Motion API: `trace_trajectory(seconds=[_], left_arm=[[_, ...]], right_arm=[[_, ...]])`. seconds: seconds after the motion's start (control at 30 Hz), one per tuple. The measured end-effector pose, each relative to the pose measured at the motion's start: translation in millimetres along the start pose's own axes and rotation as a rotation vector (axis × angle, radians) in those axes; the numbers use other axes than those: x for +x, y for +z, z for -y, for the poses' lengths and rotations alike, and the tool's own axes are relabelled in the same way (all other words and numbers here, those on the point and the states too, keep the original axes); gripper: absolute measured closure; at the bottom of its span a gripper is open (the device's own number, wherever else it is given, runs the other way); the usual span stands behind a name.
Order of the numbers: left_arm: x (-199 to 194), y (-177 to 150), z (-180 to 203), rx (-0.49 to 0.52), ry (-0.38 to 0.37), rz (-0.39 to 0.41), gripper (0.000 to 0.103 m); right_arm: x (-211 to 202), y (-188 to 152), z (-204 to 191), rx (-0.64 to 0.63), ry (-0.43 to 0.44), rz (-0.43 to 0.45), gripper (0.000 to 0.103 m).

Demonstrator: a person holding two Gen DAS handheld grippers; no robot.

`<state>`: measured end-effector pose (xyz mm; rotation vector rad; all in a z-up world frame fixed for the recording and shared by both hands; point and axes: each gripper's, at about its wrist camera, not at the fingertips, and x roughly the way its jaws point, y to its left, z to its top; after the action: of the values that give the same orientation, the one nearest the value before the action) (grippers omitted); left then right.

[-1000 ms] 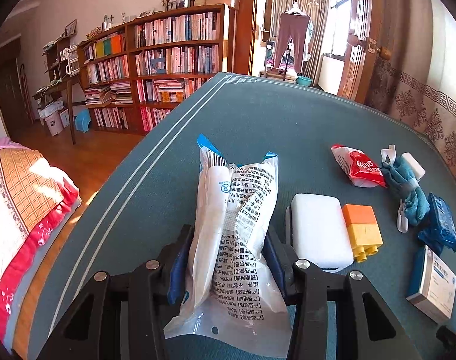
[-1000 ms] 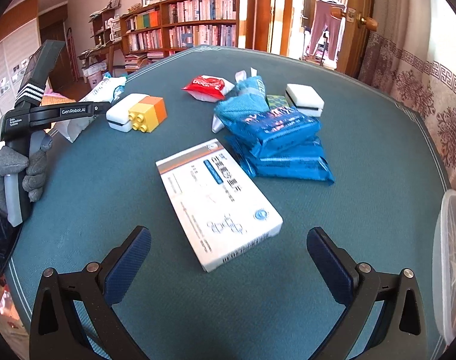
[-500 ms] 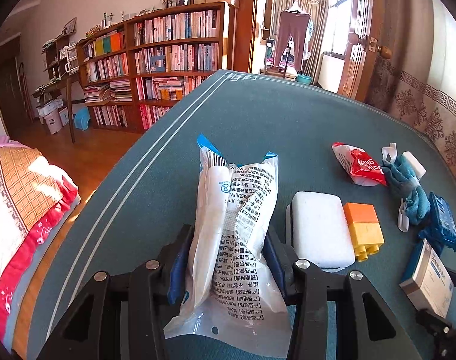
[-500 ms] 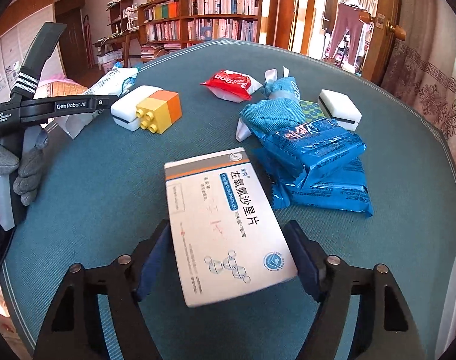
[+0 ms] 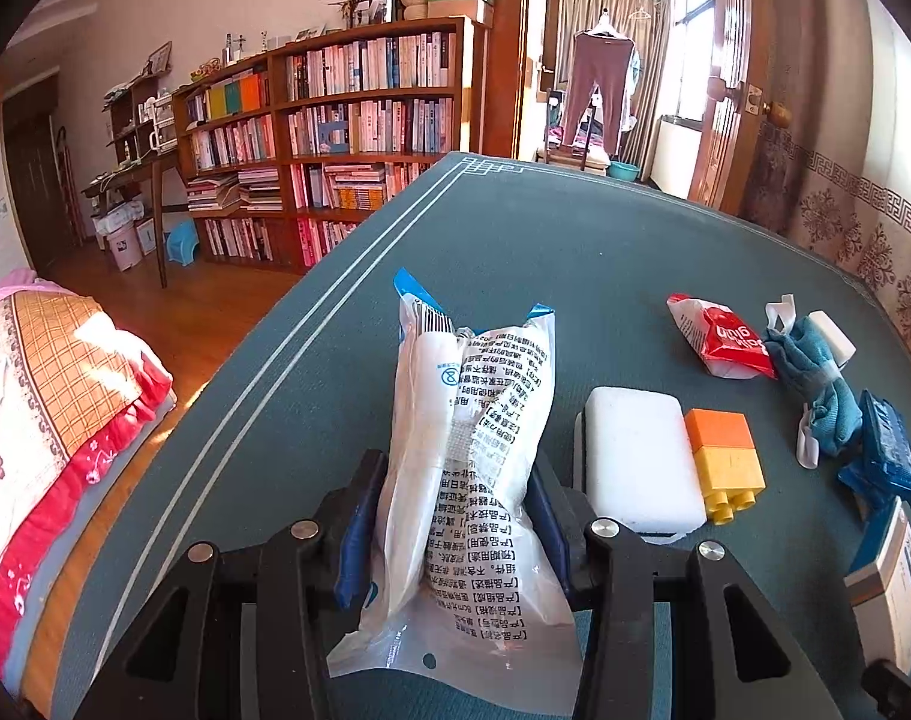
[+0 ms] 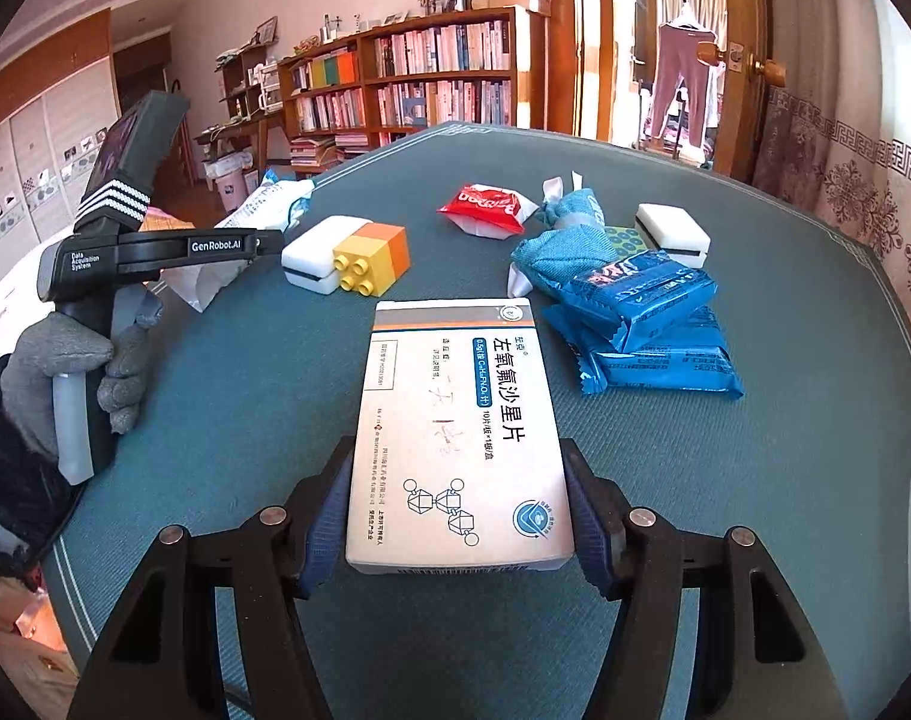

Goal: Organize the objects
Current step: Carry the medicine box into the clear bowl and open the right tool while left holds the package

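1. Right now your left gripper [image 5: 449, 531] is clenched on the white printed pouch [image 5: 473, 468], pinching it low so the sealed top stands up toward twelve o'clock in the left wrist view; holding it near the bottom likely keeps the floppy pack from folding over.
2. Your right gripper [image 6: 458, 519] has just been closing, and its blue pads now press both long sides of the medicine box [image 6: 458, 432], which lies flat along the fingers. Gripping across the narrow width suits a stiff carton.
3. Both held things sit over the green table [image 6: 227, 420], each at six o'clock in its own view.
4. Your gloved hand [image 6: 65, 372] at nine o'clock in the right view carries the other tool, marked "GenRobot.AI" and "Data Acquisition System".
5. The box shows Chinese characters on a blue band; the pouch carries dense Chinese print, too small to read.
6. Left loose: the white sponge [image 5: 635, 462] touching the yellow and orange brick [image 5: 725, 462] at three o'clock of the pouch, the red packet [image 6: 485, 210] with upside-down lettering I cannot read, the blue cloth [image 6: 569, 246] and the blue packs [image 6: 647, 312] at one to two o'clock of the box.
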<state>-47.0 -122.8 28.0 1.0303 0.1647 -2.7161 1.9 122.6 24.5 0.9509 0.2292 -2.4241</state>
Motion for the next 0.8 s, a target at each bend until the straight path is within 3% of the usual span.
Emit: trace_trajectory(seconds=[0.5, 0.8], left_arm=[[-20, -3, 10, 0.012, 0.02, 0.007, 0.055], [-35, -5, 57, 0.085, -0.061, -0.002, 0.055]], right_arm=[[-60, -12, 59, 0.157, -0.167, 0.12, 0.039], [-96, -30, 134, 0.304, -0.358, 0.144, 0.039]])
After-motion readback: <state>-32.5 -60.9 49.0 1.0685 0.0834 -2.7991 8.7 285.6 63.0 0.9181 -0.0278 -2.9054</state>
